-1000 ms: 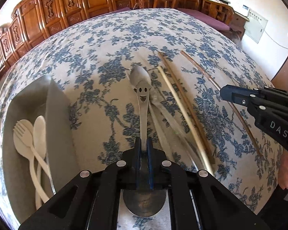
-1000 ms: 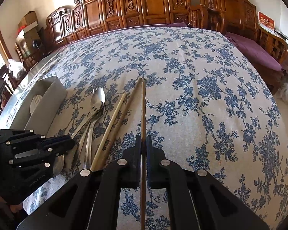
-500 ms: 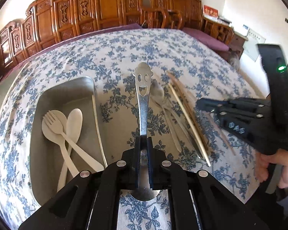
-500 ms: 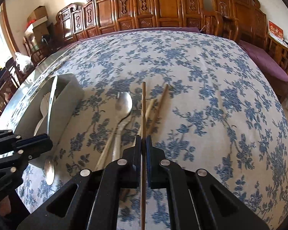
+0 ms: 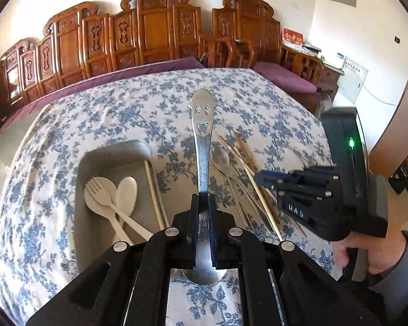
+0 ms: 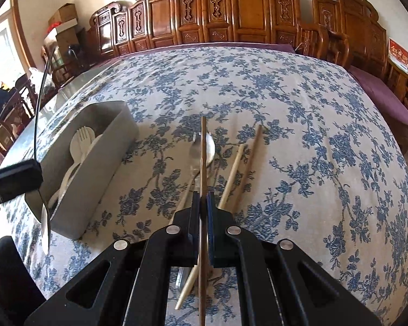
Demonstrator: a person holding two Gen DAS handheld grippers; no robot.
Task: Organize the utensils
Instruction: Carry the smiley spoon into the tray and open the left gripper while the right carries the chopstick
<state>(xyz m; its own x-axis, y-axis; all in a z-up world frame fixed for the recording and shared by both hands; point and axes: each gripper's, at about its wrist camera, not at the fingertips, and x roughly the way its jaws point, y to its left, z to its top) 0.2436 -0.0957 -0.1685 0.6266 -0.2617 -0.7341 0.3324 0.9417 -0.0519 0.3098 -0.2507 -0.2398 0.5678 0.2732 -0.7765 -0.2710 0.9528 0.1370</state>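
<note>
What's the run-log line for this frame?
left claw: shut on smiley spoon | right claw: shut on chopstick | tray: plastic fork, spoon, one chopstick inside

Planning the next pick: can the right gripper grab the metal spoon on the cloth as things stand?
Probably not: the right gripper is shut on a dark chopstick, so the metal spoon must wait until that is dropped.

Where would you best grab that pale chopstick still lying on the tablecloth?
Grip the pale chopstick on its far half, coming from above with the jaws across it. It lies flat, its near end is hidden under the right gripper, and a darker chopstick lies close beside.
</note>
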